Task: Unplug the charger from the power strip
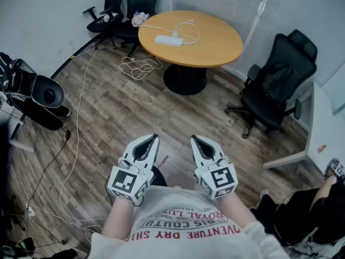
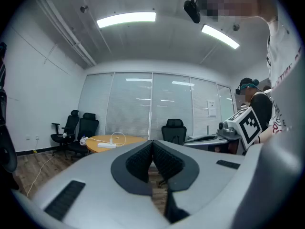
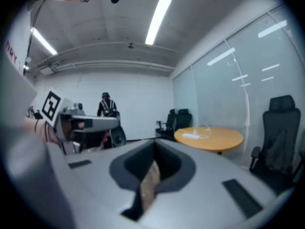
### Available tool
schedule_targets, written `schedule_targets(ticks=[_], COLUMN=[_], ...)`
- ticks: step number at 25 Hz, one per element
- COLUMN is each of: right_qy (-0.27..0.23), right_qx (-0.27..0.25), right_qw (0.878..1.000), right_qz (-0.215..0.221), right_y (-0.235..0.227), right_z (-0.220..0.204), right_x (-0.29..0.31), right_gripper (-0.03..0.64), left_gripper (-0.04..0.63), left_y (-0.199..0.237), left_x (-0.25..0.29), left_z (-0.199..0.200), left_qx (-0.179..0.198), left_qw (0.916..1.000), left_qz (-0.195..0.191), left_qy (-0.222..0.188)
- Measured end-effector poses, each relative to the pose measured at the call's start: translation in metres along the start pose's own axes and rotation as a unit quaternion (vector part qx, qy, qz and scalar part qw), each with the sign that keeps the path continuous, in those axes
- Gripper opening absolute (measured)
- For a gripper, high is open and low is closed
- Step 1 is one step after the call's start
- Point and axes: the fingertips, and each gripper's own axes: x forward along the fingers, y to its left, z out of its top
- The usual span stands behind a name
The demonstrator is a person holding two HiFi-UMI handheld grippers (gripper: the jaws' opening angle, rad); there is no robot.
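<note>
A white power strip (image 1: 168, 40) lies on the round wooden table (image 1: 215, 47) far ahead, with a white charger (image 1: 176, 35) plugged into it and its cable looped beside it. The strip also shows small in the left gripper view (image 2: 107, 145) and the right gripper view (image 3: 190, 136). Both grippers are held close to my chest, far from the table. My left gripper (image 1: 153, 138) is shut with nothing between its jaws. My right gripper (image 1: 195, 139) is shut too and holds nothing.
Black office chairs stand behind the table (image 1: 129, 4) and to its right (image 1: 280, 80). White cables (image 1: 141, 66) trail over the wooden floor at the left. A black stand (image 1: 32, 96) sits at the left. A white desk (image 1: 323, 128) is at the right edge. A person (image 3: 107, 108) stands far off.
</note>
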Motion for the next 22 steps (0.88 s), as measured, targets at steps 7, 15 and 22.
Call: schedule_targets(ticks=[7, 15, 22], right_qy=[0.002, 0.013, 0.031], right_qx=[0.007, 0.026, 0.048], right_qw=[1.0, 0.999, 0.998], right_qz=[-0.004, -0.023, -0.025], right_y=[0.003, -0.004, -0.019], right_z=[0.001, -0.01, -0.03], right_x=[0.003, 0.001, 0.001], right_gripper=[0.028, 0.029, 0.029], left_gripper=[0.034, 0.034, 0.034], left_y=[0.002, 0.003, -0.002], left_x=[0.0, -0.004, -0.004], left_z=[0.002, -0.006, -0.027], left_qx=[-0.002, -0.012, -0.02], left_qw=[1.0, 0.9998, 0.999], left_qz=[-0.003, 0.013, 0.025], left_qy=[0.003, 0.008, 0.031])
